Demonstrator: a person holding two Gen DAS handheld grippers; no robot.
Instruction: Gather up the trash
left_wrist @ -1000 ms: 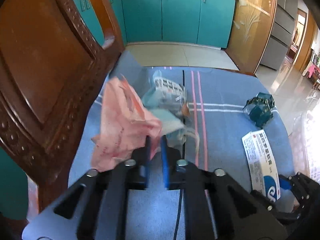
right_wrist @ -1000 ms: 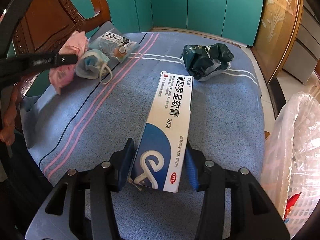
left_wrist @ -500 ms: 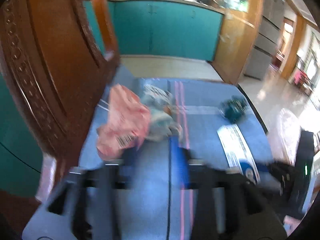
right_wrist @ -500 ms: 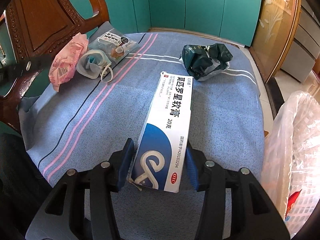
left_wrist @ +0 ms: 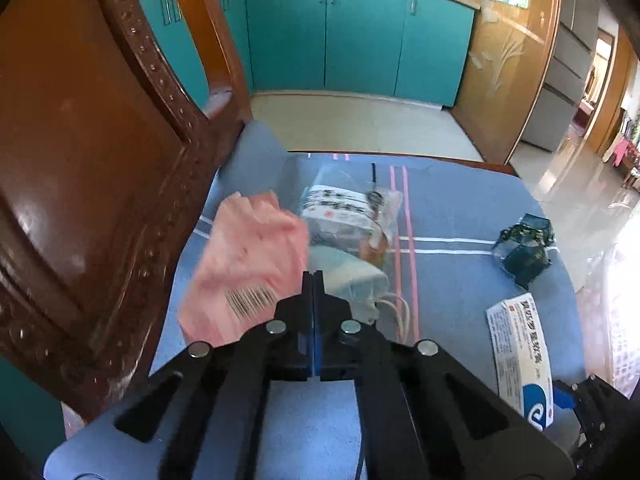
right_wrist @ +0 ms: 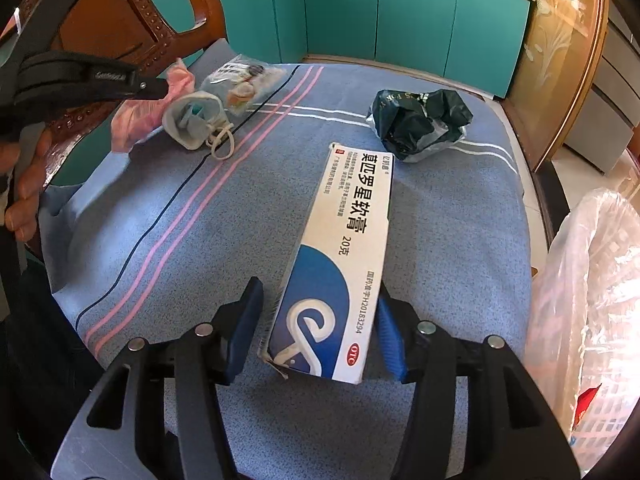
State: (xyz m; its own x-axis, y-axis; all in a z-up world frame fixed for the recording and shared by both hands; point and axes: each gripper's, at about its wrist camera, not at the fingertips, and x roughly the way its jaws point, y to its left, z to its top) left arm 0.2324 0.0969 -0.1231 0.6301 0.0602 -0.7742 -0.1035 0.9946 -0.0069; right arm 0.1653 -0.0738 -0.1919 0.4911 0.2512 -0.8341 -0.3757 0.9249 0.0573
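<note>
Since a second ago the right gripper (right_wrist: 316,332) has widened, its jaws opening astride the ointment box (right_wrist: 340,256) on the table; the left gripper (left_wrist: 313,280) is clenched, seemingly pinching the pink wrapper (left_wrist: 248,272), so it should lift slowly.

Matt woven tablecloth (right_wrist: 440,240), glossy carved wooden chair (left_wrist: 80,160)

Both cameras look steeply down along their own fingers at the blue striped cloth (left_wrist: 460,204), facing the teal cabinets (right_wrist: 412,12) beyond it. The left wrist view sits close at the cloth's chair-side corner; the right wrist view hangs close over its near edge. Both views show the white medicine box (right_wrist: 344,252) on that cloth.
</note>
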